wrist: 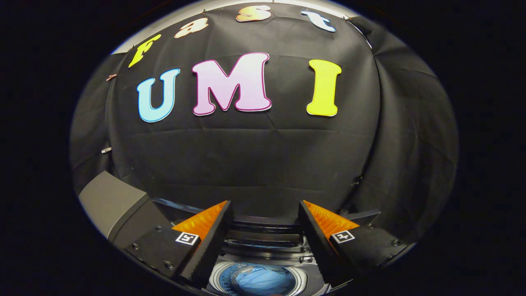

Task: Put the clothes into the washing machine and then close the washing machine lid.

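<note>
My gripper [265, 213] is open, its two fingers spread wide with nothing between them. Low between the fingers I look down into the round drum of the washing machine [306, 281], where a light blue piece of clothing [263, 281] lies. The machine's dark lid [263, 236] stands folded up at the back of the opening, just beyond the fingers. The grey corner of the machine's top [109, 201] juts out left of the left finger.
The booth's black cloth wall [263, 164] hangs close behind the machine and wraps round on the right side.
</note>
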The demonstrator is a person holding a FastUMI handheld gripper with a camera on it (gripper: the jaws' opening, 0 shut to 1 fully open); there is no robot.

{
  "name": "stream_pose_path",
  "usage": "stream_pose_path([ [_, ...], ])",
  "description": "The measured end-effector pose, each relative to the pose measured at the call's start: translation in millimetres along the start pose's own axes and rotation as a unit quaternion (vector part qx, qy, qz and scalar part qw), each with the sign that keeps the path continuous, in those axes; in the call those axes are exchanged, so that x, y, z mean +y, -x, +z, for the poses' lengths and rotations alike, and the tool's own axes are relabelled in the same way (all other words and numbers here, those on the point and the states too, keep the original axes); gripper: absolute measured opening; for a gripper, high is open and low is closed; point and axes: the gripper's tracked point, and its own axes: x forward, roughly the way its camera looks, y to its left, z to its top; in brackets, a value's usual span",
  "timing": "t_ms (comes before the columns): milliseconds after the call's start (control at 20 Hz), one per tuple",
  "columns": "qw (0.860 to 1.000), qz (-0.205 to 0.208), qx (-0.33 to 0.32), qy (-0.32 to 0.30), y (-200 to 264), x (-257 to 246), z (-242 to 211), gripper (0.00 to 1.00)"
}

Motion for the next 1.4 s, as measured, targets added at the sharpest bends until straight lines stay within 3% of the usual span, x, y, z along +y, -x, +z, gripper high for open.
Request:
stream_pose_path([
  [450, 1.000, 0.012, -0.001, 0.009, 25.4, 3.6, -8.5, 1.00],
  [600, 0.994, 0.010, 0.005, 0.108, 39.8, 3.2, -22.2, 1.00],
  [700, 0.992, 0.032, -0.011, 0.123, 46.3, 12.4, -22.4, 1.00],
  [800, 0.993, 0.038, 0.099, 0.046, 41.8, 14.9, -76.8, 0.98],
  [850, 0.986, 0.029, 0.162, -0.008, 54.6, 6.7, -103.1, 0.98],
  [900, 0.985, 0.034, 0.155, -0.068, 64.3, 10.1, -95.1, 0.99],
  [950, 0.987, 0.031, 0.131, -0.087, 56.1, 10.0, -84.6, 1.00],
  [1150, 0.999, 0.032, -0.002, 0.015, 2.4, 12.1, 5.3, 0.99],
  [1250, 0.999, 0.015, 0.025, 0.039, -35.4, 7.9, 9.6, 0.98],
  [1400, 0.998, 0.014, 0.056, 0.035, -44.2, 6.3, -1.2, 1.00],
])
